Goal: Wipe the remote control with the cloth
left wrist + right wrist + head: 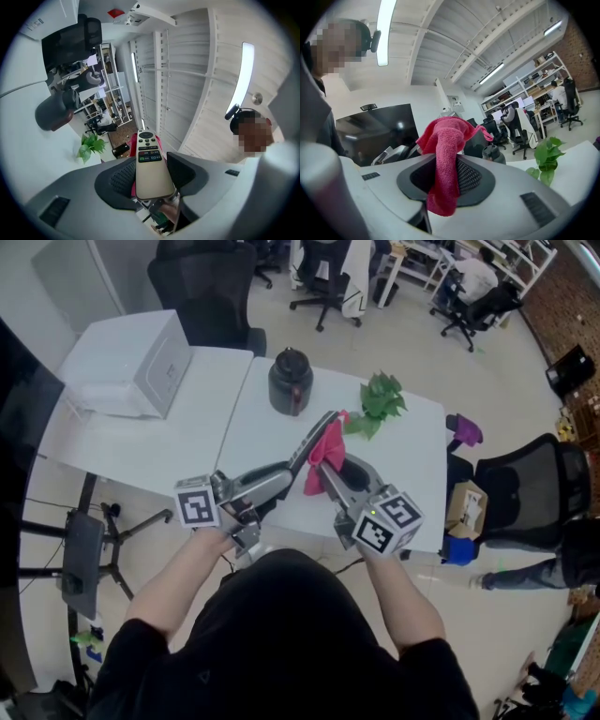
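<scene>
Two grips to log. Found left tongs part-open, clamped across the lower end of the slim beige plastic remote control, button face up, held in the air above the bench. Found right tongs pinched on a bunched pink terry cloth, its loose top up against the remote's far end (touching or just beside, cannot tell). Judged step: wiping, at or near first contact. Next: drag cloth along the button face, keeping both clamps firm. Noted white bench carrying black lidded pot, green leafy sprig, white box. Beyond: open office, black swivel chairs, shelving.
</scene>
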The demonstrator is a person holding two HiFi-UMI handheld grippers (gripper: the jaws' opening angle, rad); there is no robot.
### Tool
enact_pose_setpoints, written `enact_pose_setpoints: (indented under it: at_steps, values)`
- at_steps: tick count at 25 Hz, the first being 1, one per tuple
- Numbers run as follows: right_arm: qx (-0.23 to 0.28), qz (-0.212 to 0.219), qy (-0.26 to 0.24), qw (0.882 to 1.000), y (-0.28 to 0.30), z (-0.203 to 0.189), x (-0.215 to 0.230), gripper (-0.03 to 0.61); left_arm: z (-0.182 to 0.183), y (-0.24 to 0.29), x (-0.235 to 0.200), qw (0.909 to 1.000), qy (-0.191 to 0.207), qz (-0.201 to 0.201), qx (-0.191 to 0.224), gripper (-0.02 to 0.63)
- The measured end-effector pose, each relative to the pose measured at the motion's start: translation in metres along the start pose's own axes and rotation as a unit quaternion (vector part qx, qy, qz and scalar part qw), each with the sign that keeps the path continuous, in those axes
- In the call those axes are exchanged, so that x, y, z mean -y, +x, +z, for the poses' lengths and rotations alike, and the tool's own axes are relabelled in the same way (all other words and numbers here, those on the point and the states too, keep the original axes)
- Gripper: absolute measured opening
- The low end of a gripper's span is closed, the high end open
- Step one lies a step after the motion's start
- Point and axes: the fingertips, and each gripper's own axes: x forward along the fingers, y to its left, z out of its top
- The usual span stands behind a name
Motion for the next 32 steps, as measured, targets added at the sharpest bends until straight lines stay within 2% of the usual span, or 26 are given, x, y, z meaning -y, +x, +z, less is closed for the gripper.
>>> enact_pose_setpoints:
  at_steps: [3, 6, 10, 15, 20, 25, 32]
  values:
    - [0.017, -0.017, 0.000, 1.000, -0.007, 0.015, 0.016, 0.107, -0.008, -0.004, -0.006, 0.9997, 0.007, 0.013, -0.020, 0.212]
    - [0.028, -0.028, 0.000, 0.999, -0.013, 0.025, 0.026, 0.107, -0.012, -0.003, -0.005, 0.9995, 0.009, 0.010, -0.028, 0.212]
    - [0.034, -0.028, 0.002, 0.999, -0.019, 0.027, 0.023, 0.107, -0.008, 0.001, -0.002, 0.9999, 0.000, 0.000, -0.015, 0.212]
    - [0.001, 0.016, 0.000, 1.000, -0.014, -0.003, -0.016, 0.107, 0.016, 0.000, -0.006, 0.9993, -0.010, 0.003, 0.036, 0.212]
    - [-0.033, 0.067, -0.002, 0.997, -0.003, -0.028, -0.050, 0.107, 0.027, 0.001, -0.006, 0.9987, -0.012, 0.001, 0.050, 0.212]
    - [-0.032, 0.072, 0.009, 0.997, 0.002, -0.028, -0.047, 0.107, 0.015, 0.003, -0.005, 0.9996, -0.010, -0.003, 0.026, 0.212]
    - [0.003, 0.026, 0.022, 0.999, -0.008, -0.001, -0.006, 0.107, -0.010, 0.001, -0.006, 0.9996, -0.007, -0.003, -0.026, 0.212]
